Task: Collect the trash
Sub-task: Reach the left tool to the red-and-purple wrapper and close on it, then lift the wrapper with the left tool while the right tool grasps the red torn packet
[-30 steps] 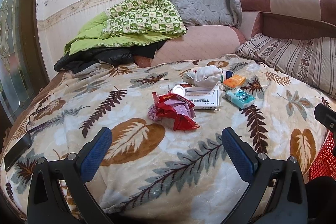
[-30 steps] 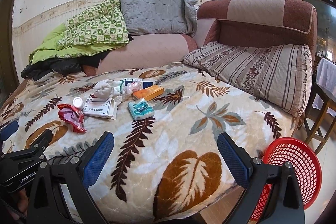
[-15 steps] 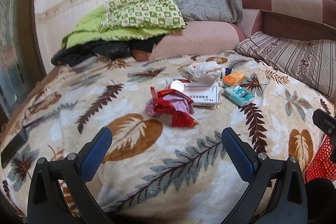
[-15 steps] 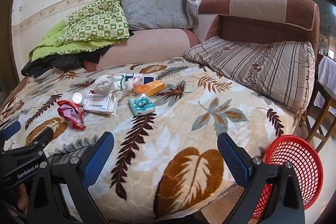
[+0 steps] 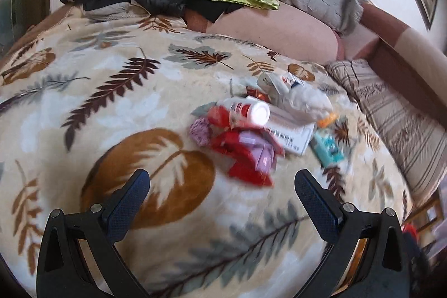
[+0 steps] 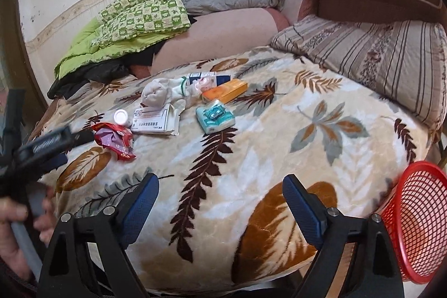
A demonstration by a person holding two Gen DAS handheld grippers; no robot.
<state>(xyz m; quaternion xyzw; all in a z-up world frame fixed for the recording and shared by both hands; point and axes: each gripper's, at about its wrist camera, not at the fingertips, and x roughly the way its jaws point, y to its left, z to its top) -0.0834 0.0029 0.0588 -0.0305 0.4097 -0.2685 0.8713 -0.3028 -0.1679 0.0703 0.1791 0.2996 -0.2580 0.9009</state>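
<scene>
Red wrapper (image 5: 245, 155) is lying on the bed (image 6: 251, 158), bottle (image 5: 248, 111) and box (image 6: 155, 120) just behind it; both claws (image 5: 222, 189) (image 6: 220, 192) are hanging spread, holding nothing.

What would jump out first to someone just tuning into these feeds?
A small heap of litter mid-bed on the leaf-print blanket: a crumpled red wrapper nearest the open left gripper, with a white box behind it. At the bed's right edge stands a red mesh basket.
</scene>
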